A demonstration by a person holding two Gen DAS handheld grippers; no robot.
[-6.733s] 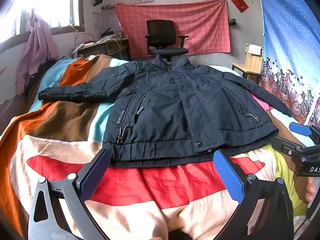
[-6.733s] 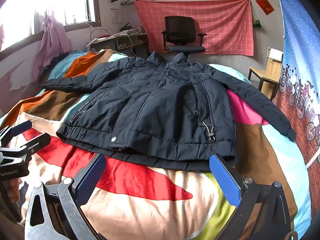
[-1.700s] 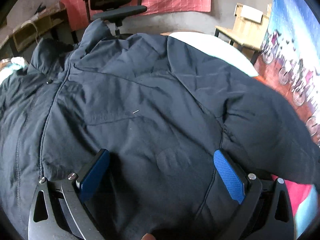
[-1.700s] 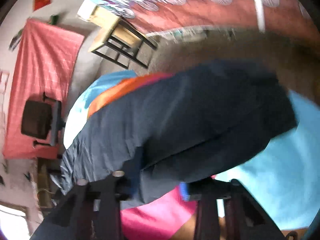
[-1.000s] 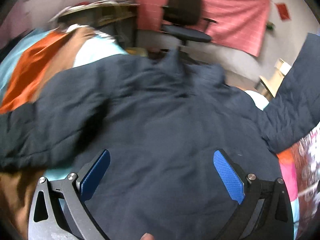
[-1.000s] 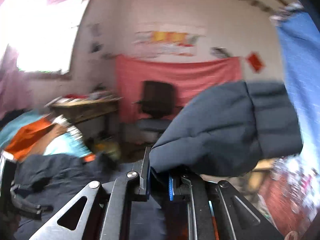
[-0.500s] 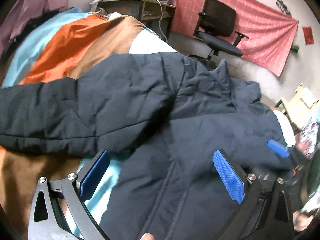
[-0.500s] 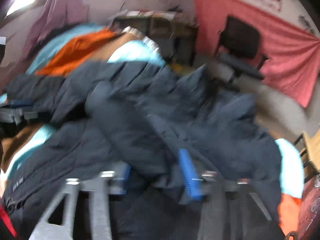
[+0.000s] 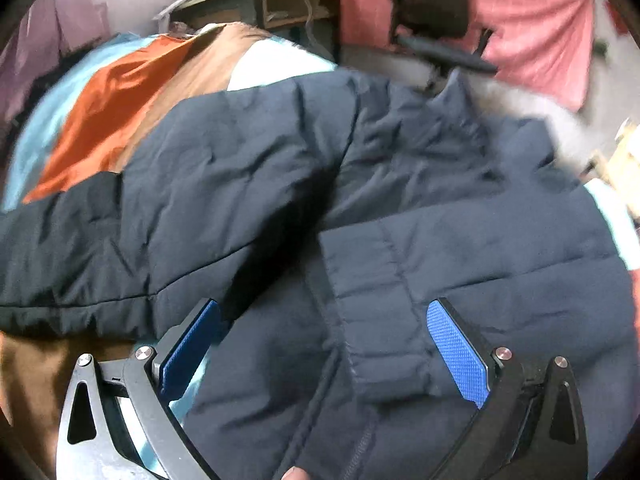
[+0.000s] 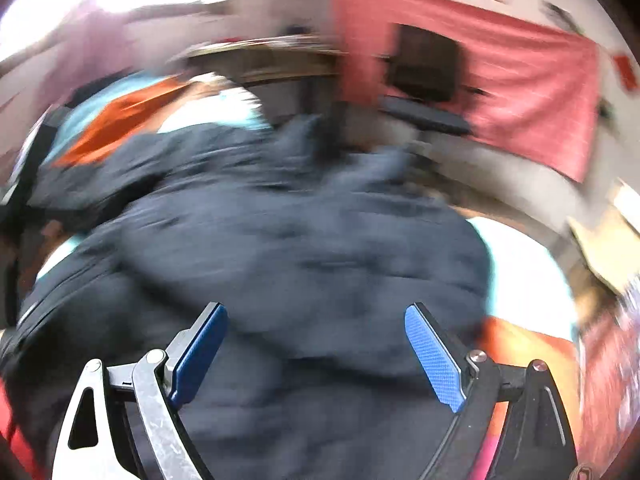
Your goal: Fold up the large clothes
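A dark navy padded jacket [image 9: 400, 184] lies on the bed. Its right sleeve [image 9: 460, 264] is folded across the chest, with the cuff [image 9: 384, 344] lying between my left gripper's blue pads. Its other sleeve [image 9: 132, 224] stretches out to the left. My left gripper [image 9: 320, 344] is open and empty just above the folded cuff. My right gripper [image 10: 316, 344] is open and empty above the jacket [image 10: 300, 248]; that view is blurred by motion.
The bed has a multicoloured sheet with orange, brown and light blue patches [image 9: 116, 112]. A black office chair [image 9: 432, 12] and a red checked cloth [image 9: 540, 28] stand beyond the bed's far end. A desk [image 9: 256, 4] is at the back left.
My right gripper carried the right sleeve over onto the chest, let it go and opened, then pulled back. My left gripper stayed open and shifted closer over the folded cuff.
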